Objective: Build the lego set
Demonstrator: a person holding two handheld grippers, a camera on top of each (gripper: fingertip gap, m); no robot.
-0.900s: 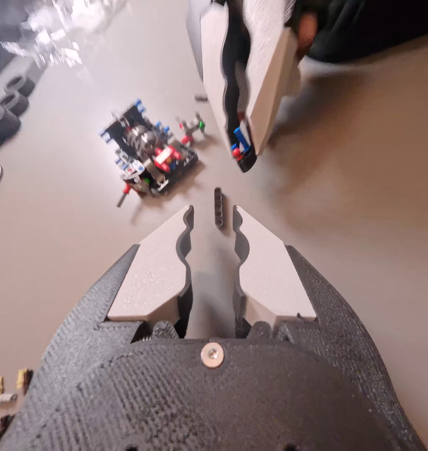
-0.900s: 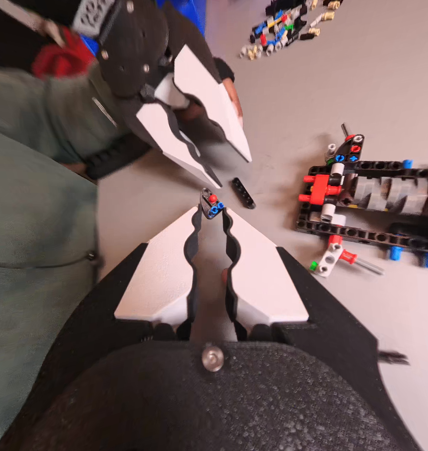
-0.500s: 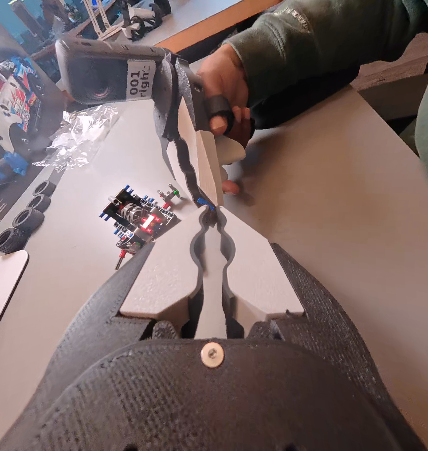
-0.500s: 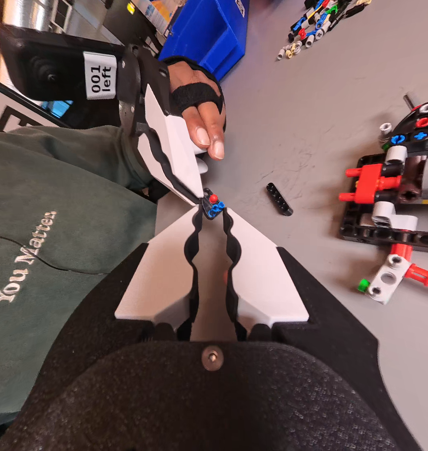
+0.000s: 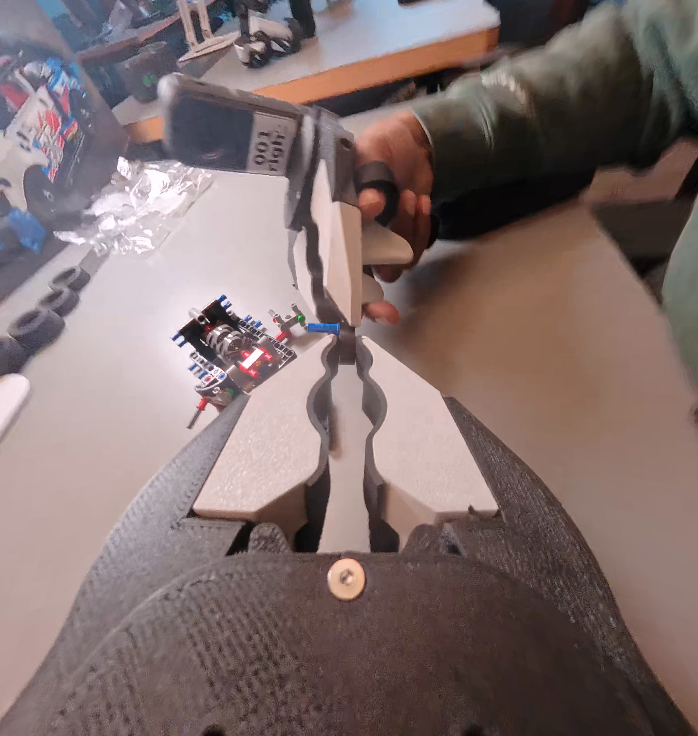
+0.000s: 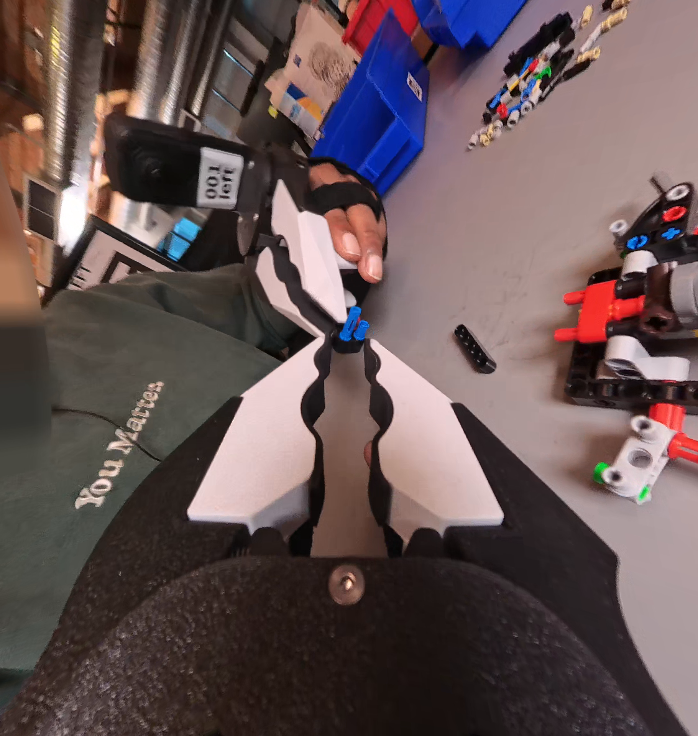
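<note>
A small black lego piece with blue pins is held in the air between both grippers. My right gripper is shut on it at its fingertips. My left gripper meets it tip to tip from the opposite side, jaws nearly together on the same black piece, with a blue pin sticking out to the left. The half-built black chassis lies on the table to the right; it also shows in the left wrist view. A loose black beam lies beside it.
A small white and red sub-assembly lies by the chassis. Loose parts and blue bins sit at the far edge. Several tyres, a crumpled plastic bag and the set's box stand at the left.
My left gripper rose from over the black beam on the table, narrowed its jaws and met the right gripper's tips. The held piece has turned, and its blue pins now stick out.
</note>
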